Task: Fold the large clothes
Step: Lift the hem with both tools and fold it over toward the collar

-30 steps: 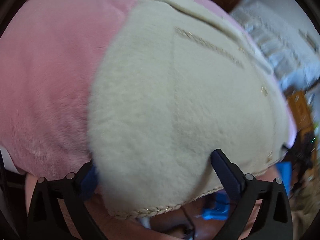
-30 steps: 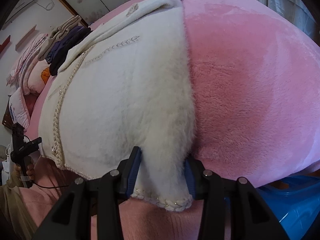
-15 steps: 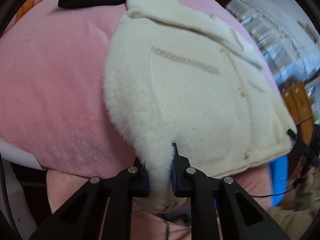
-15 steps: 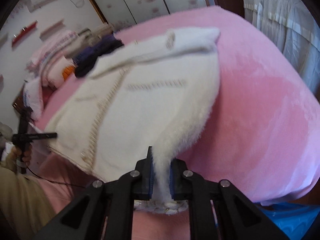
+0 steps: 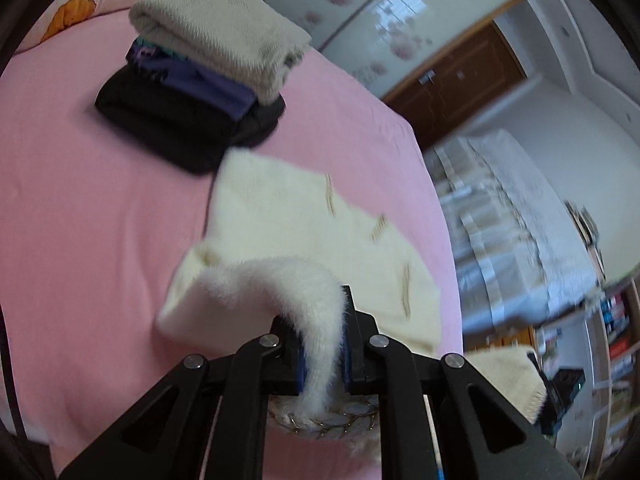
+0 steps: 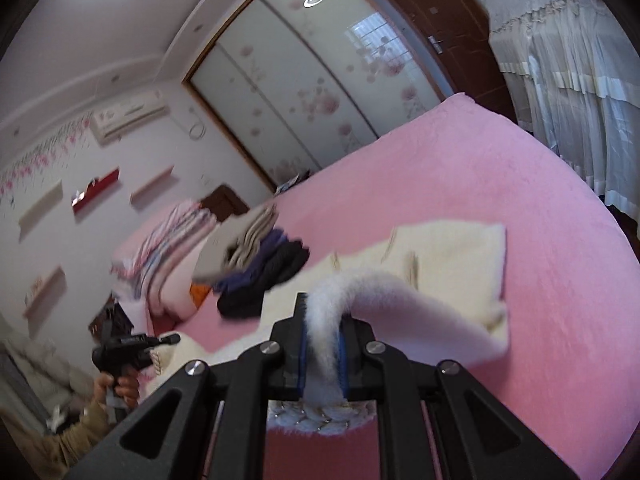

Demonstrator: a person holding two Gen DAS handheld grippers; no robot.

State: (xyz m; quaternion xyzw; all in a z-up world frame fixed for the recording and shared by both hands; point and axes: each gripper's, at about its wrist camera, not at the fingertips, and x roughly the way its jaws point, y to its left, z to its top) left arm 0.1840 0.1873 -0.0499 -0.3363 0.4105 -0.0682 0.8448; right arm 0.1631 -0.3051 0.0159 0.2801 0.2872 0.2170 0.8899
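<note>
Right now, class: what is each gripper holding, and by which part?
Both hold the cream fleecy jacket. The left gripper and the right gripper each pinch a fold of its fabric just above the braided bottom hem, one at each side.

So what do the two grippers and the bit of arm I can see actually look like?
Both match. The left gripper and right gripper have matte black angular linkage arms with triangular cut-outs and silver round pivot pins. The fingers are black with blue pads on their inner faces. In the right wrist view the left gripper shows as a black pistol-style handle, above a tan sleeve. No markings are legible.
</note>
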